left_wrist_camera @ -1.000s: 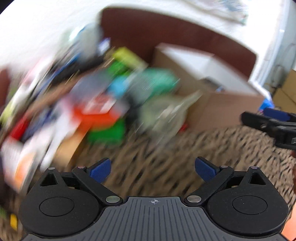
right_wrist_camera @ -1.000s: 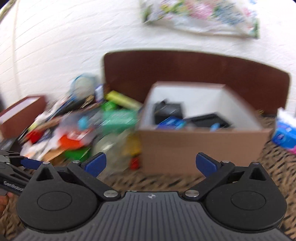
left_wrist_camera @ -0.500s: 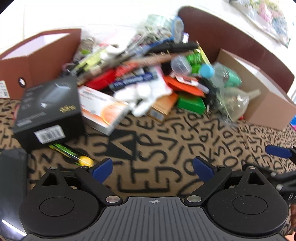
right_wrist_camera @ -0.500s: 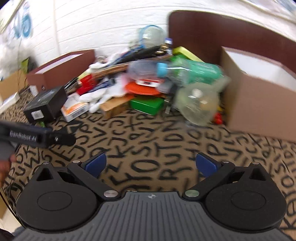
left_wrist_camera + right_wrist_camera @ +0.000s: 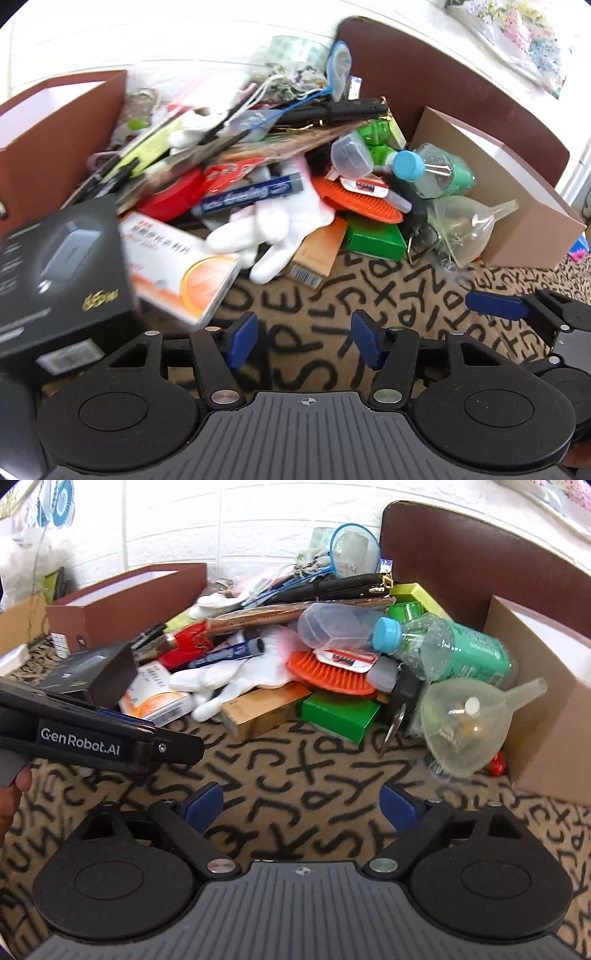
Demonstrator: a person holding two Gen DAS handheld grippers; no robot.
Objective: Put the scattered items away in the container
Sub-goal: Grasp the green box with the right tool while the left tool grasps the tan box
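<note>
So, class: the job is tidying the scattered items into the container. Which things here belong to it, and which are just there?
Job:
tan cardboard box
clear funnel
white glove
green-labelled bottle
orange silicone brush

Just there:
lettered cloth
brown chair back
brick wall

The left gripper (image 5: 303,341) is hanging low over the lettered cloth (image 5: 369,291), its jaws having just been closing, nothing between the blue pads. The right gripper (image 5: 517,310) is poking in from the right edge. A black box (image 5: 62,269) is sitting at lower left, touching an orange-and-white carton (image 5: 177,273). A white glove (image 5: 273,229) is sprawling at centre, a blue tube (image 5: 255,192) lying above it. Right of centre, a clear funnel (image 5: 469,229) is leaning against the tan box (image 5: 517,218), with a blue-capped bottle (image 5: 432,170) just above. A green box (image 5: 373,240) is sitting under an orange mat (image 5: 354,199). A brown box (image 5: 55,140) is standing at upper left.
</note>
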